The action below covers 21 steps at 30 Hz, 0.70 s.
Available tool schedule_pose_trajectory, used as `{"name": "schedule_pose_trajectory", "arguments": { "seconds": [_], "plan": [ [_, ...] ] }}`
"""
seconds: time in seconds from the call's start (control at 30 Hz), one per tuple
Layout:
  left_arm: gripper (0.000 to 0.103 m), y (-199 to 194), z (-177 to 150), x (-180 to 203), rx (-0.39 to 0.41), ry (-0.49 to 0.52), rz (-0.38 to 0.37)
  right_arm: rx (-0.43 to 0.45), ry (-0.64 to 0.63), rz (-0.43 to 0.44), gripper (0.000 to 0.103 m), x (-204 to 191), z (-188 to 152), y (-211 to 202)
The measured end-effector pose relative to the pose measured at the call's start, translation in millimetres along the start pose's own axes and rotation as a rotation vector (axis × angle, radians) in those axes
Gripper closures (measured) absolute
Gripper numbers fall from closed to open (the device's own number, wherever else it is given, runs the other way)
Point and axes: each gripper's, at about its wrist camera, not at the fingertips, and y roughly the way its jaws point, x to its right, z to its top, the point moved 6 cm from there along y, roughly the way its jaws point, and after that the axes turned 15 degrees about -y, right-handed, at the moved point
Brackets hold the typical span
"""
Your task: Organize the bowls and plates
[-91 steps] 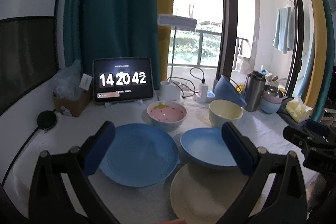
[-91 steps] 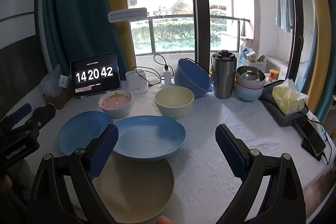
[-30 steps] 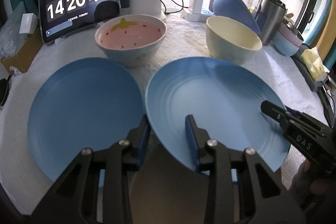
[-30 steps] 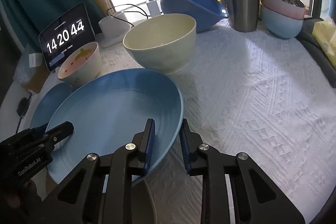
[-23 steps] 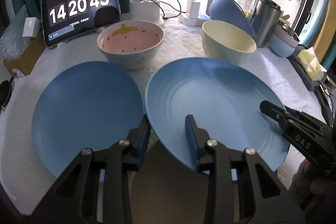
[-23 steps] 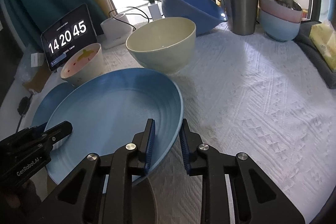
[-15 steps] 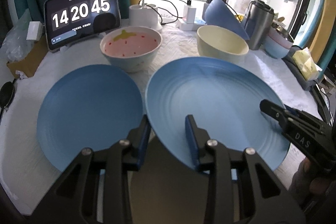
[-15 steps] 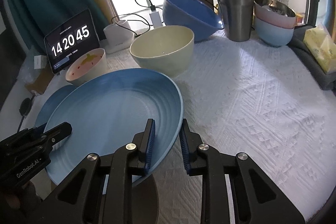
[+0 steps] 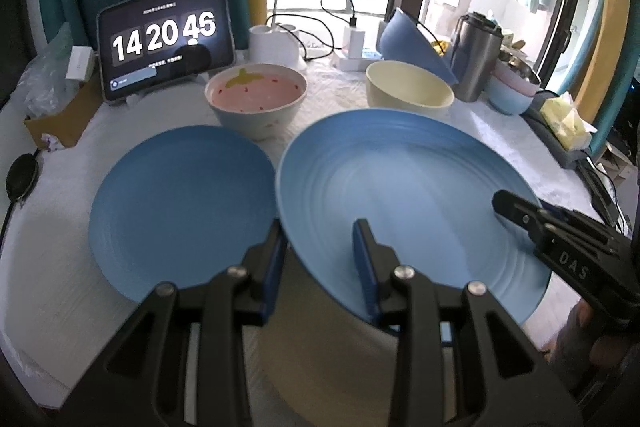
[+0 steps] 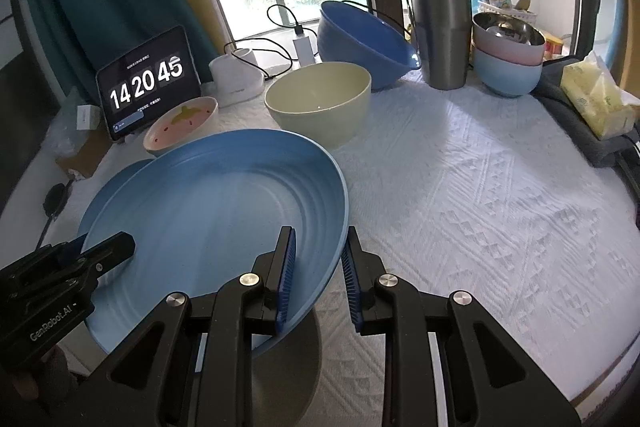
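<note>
On the left of the worktop [image 9: 60, 267], covered in a white textured cloth, a flat blue plate [image 9: 180, 211] lies by itself, just beside the left tool [image 9: 320, 259]. The left tool is closed down narrow on the near-left rim of the ridged blue plate [image 9: 400, 187]: one blue pad sits under the rim on the outside, the other rests on the plate's inner face. The same plate is gripped at its opposite rim by the right tool [image 10: 318, 263], likewise narrowed to the rim's thickness, one pad inside the plate [image 10: 208, 211] and one outside. The plate is thus carried between both tools and appears lifted and tilted, with a beige plate [image 9: 328, 347] lying beneath it on the cloth. Beyond the plates, left to right: a tablet clock [image 9: 164, 39] propped upright; a strawberry-pattern bowl [image 9: 256, 99] just behind the flat blue plate; a cream bowl [image 10: 320, 103] behind the held plate; a dark blue bowl [image 10: 360, 43] leaning tilted behind the cream bowl; a steel tumbler [image 10: 440, 31] standing upright; and a stack of bowls [image 10: 506, 63], pale blue at the bottom, pink above, metal on top. A tissue pack [image 10: 596, 99] sits at the far right edge.
</note>
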Motion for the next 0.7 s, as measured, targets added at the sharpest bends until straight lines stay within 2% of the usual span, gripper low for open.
{"name": "schedule_pose_trajectory", "arguments": {
  "seconds": [0.7],
  "plan": [
    [0.068,-30,-29,-26,0.013,-0.011,-0.022,0.004,-0.027,-0.025,0.078,-32,-26,-29]
  ]
}}
